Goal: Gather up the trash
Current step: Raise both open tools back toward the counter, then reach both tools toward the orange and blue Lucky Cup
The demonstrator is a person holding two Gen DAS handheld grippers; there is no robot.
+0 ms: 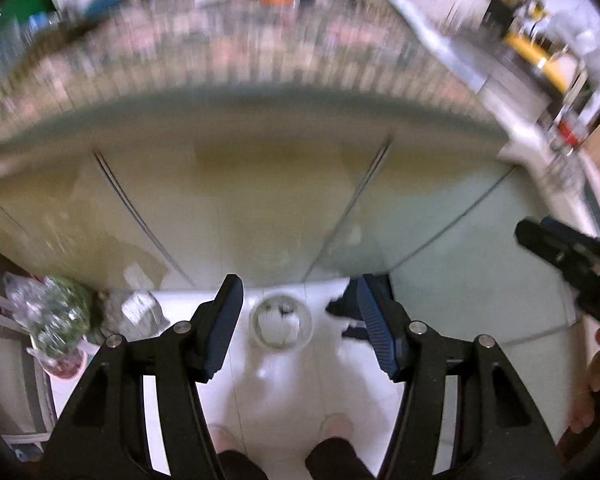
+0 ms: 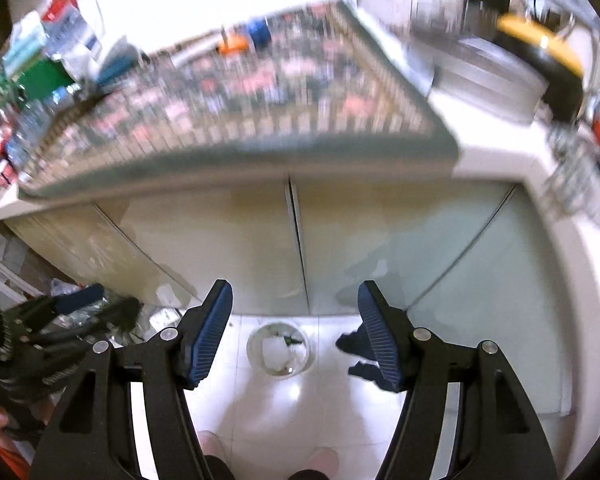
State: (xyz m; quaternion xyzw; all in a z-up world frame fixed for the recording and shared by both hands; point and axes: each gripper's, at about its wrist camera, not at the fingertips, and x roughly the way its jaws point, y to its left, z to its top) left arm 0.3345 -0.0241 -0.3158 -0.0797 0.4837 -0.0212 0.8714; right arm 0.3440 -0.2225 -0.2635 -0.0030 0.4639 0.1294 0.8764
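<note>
High above the white floor, my left gripper (image 1: pixel 300 316) is open with nothing between its blue pads. Far below it, seen through the gap, stands a small clear round bin (image 1: pixel 281 323) holding white crumpled trash. My right gripper (image 2: pixel 296 328) is also open and empty, and the same bin (image 2: pixel 278 348) shows between its fingers. Each gripper appears in the other's view: the right one (image 1: pixel 568 264) at the right edge, the left one (image 2: pixel 80 308) at the left. Both views are blurred.
A dark cloth (image 2: pixel 356 356) lies on the floor right of the bin. Clear bags of rubbish (image 1: pixel 56 312) sit at the left by pale cabinet doors (image 1: pixel 260 208). Above is a patterned counter (image 2: pixel 240 92) with cluttered things. A person's feet (image 1: pixel 336 428) stand below.
</note>
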